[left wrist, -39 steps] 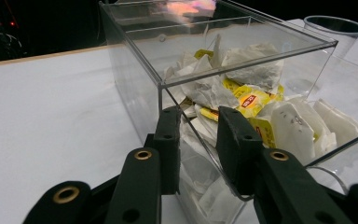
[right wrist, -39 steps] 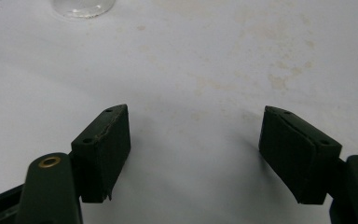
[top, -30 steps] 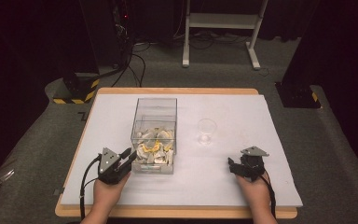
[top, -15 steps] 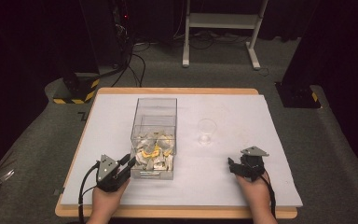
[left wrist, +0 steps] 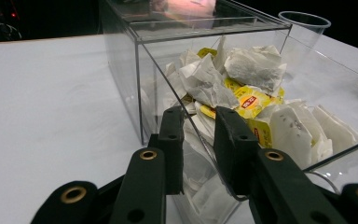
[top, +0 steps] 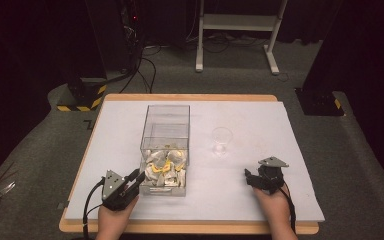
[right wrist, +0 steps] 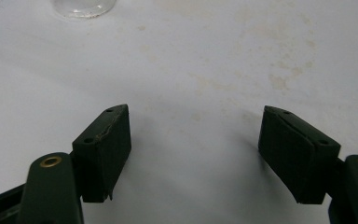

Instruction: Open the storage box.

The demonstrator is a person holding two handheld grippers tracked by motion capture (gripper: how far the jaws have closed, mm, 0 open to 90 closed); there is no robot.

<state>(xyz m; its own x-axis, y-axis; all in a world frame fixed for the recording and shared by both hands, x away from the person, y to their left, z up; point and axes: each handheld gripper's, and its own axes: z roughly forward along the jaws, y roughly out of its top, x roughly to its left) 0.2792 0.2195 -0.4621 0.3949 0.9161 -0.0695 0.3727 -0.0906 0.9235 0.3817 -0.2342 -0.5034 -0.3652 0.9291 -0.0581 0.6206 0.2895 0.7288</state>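
Observation:
A clear plastic box (top: 165, 125) stands left of the middle of the white table (top: 260, 120), with a heap of white and yellow tea bags (top: 165, 167) in its near end. My left gripper (top: 139, 176) is at the box's near left corner. In the left gripper view, my left gripper (left wrist: 198, 114) has its jaws drawn close, with a clear edge of the box (left wrist: 121, 60) running between them, right in front of the tea bags (left wrist: 242, 88). My right gripper (top: 250, 177) rests on the table at the near right; its jaws stand open over bare table (right wrist: 196, 121).
An empty clear cup (top: 222, 140) stands right of the box, also seen as the cup (left wrist: 305, 21) and the cup's base (right wrist: 81, 7). Beyond the table are a black-and-yellow base (top: 82, 97), cables and a white stand (top: 235, 30).
My left gripper has drawn a little toward the near edge, and the box's near end has come with it. The right gripper has not moved.

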